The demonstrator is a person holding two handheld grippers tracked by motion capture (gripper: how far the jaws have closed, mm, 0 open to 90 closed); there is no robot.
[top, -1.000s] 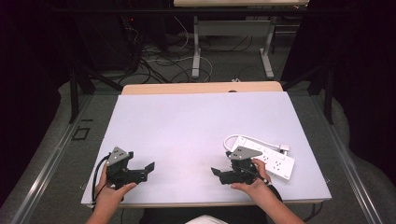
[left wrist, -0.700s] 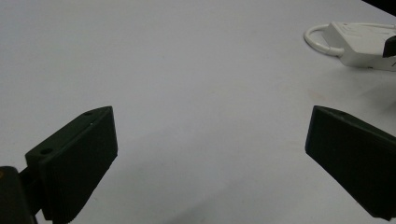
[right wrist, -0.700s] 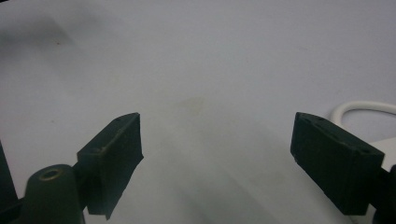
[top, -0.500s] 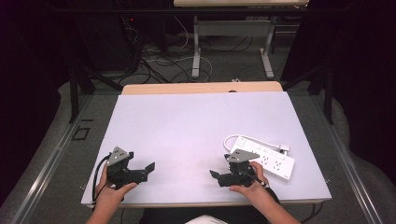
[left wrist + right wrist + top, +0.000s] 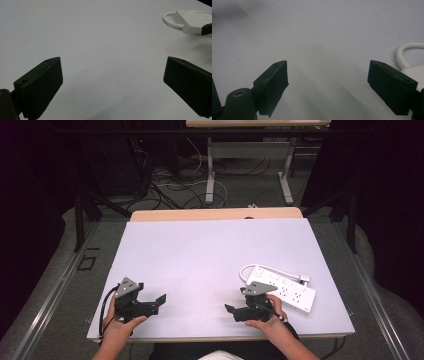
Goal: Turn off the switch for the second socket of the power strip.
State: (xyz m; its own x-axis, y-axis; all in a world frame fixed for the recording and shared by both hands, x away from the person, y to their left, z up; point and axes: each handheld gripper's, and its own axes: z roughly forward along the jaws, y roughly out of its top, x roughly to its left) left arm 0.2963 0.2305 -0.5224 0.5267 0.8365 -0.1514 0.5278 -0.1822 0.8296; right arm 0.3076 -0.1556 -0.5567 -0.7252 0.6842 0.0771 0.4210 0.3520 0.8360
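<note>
White plastic power strip (image 5: pixel 284 289) with its looped white cord lies near the tabletop's (image 5: pixel 210 250) right edge, long axis slanting toward the near right corner. My right tongs (image 5: pixel 231 310) are just beside its near-left end, wide open, empty. Left tongs (image 5: pixel 161 299), also open and empty, sit well apart near the near left corner.

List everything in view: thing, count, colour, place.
power strip: one, white, near-right part of the board, beside the right gripper
power strip's cord: one, white, looped at the strip's left end
board: one, pale lilac-white, covering the tabletop
table: one, light wood edge showing along the far side
floor cables: several, black and white, on the grey floor beyond the table
desk legs: two, grey, farther back
left gripper: one, black, near-left of the board, jaws open
right gripper: one, black, near-right, jaws open, nothing between them
hands: two, at the near edge
</note>
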